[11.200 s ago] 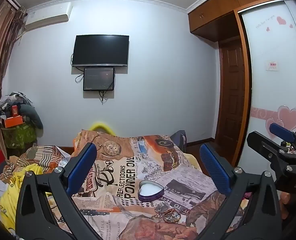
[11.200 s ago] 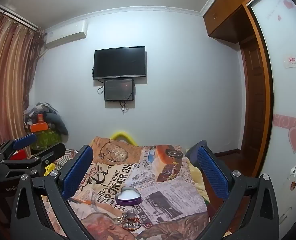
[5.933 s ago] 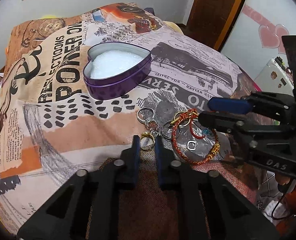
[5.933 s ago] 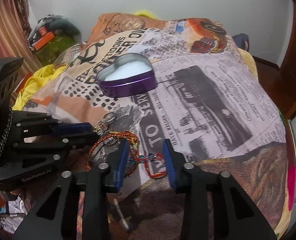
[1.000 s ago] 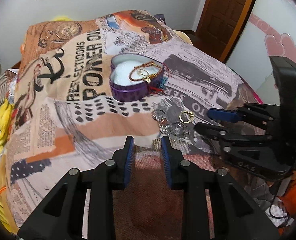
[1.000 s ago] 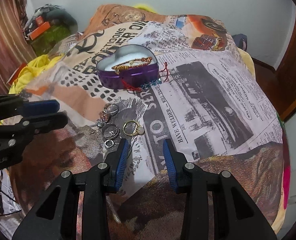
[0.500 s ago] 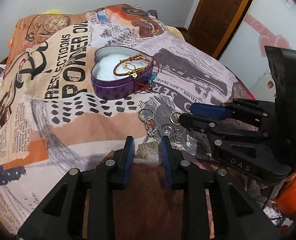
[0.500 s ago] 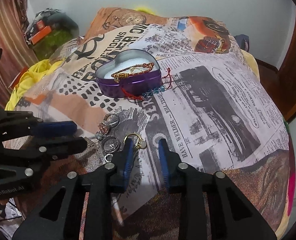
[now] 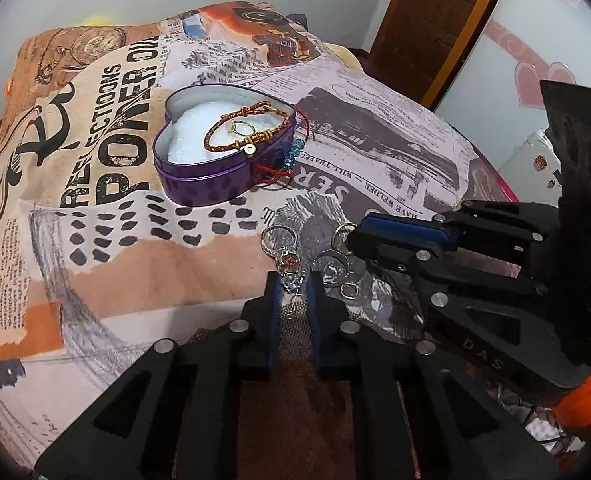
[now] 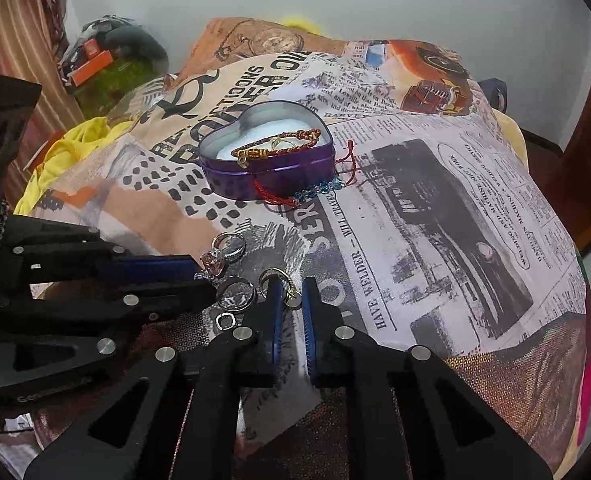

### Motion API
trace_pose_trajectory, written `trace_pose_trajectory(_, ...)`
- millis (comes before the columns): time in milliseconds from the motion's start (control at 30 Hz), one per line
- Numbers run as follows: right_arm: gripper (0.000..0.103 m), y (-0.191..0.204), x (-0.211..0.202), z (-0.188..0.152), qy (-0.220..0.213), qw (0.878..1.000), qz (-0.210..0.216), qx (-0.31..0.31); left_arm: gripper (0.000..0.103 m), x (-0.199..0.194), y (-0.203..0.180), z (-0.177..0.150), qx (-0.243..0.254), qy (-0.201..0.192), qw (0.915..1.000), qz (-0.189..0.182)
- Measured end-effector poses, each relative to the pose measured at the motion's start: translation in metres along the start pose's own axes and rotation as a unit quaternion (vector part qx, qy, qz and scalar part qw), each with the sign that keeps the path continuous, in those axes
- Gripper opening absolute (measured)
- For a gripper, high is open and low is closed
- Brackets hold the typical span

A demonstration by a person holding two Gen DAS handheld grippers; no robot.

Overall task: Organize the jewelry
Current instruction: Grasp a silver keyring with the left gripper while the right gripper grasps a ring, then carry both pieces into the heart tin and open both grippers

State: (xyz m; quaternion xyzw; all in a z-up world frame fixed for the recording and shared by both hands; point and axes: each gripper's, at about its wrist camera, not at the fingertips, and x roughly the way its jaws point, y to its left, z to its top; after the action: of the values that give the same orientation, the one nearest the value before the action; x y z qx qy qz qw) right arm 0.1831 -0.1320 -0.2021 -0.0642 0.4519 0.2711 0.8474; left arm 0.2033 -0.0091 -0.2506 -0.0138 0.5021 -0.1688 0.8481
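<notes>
Loose rings [image 9: 327, 268] at 12 o'clock off both tools, on soft printed bedspread [image 9: 95, 264], heart tin [image 9: 215, 184] beyond at 11. Light, hard, slippery: pinch across band. Left gripper [image 9: 293, 290] narrowed round small dangly piece, right gripper [image 10: 291, 300] narrowed round gold ring [image 10: 273, 278]; actual clamping unclear

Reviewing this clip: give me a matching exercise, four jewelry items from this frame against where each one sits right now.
Items:
1. braided bracelet
2. red cord bracelet
3. gold ring
4. small earring

Places:
A. between the left gripper fingertips
B. inside the heart tin
C. at the right gripper fingertips
D. draped outside the tin on the bedspread

Pairs: 1-B, 2-D, 3-C, 4-A
</notes>
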Motion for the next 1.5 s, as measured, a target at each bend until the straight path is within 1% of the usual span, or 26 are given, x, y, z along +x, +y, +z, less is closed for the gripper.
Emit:
trace_pose_trajectory(100, 0.008, 0.000, -0.001, 0.000, -0.002, 1.000, -0.001, 0.001, 0.008, 0.001, 0.003, 0.002, -0.008, -0.001, 1.0000, -0.005)
trace_pose_trajectory(300, 0.008, 0.000, -0.004, 0.001, -0.005, 1.000, -0.003, 0.004, 0.008, -0.003, 0.002, 0.000, -0.009, -0.005, 0.9999, 0.003)
trace_pose_trajectory(500, 0.008, -0.003, -0.014, 0.004, -0.015, 1.000, -0.008, 0.010, 0.008, -0.017, 0.004, -0.003, -0.018, -0.018, 0.9996, 0.008)
trace_pose_trajectory(633, 0.008, -0.004, -0.023, 0.007, -0.025, 1.000, -0.012, 0.013, 0.008, -0.032, 0.004, -0.001, -0.019, -0.035, 0.9991, 0.013)
trace_pose_trajectory(833, 0.008, -0.004, -0.038, 0.015, -0.046, 0.999, -0.020, 0.014, 0.008, -0.058, 0.003, 0.008, -0.016, -0.069, 0.9972, 0.025)
trace_pose_trajectory(1133, 0.008, -0.001, -0.061, 0.034, -0.088, 0.996, -0.029, 0.016, 0.008, -0.093, 0.006, 0.028, -0.013, -0.123, 0.9917, 0.036)
trace_pose_trajectory(1367, 0.008, 0.001, -0.071, 0.053, -0.117, 0.992, -0.031, 0.015, 0.008, -0.107, 0.011, 0.044, -0.010, -0.151, 0.9875, 0.043)
trace_pose_trajectory(1500, 0.008, 0.001, -0.068, 0.061, -0.125, 0.992, -0.029, 0.015, 0.008, -0.106, 0.017, 0.054, -0.012, -0.157, 0.9866, 0.043)
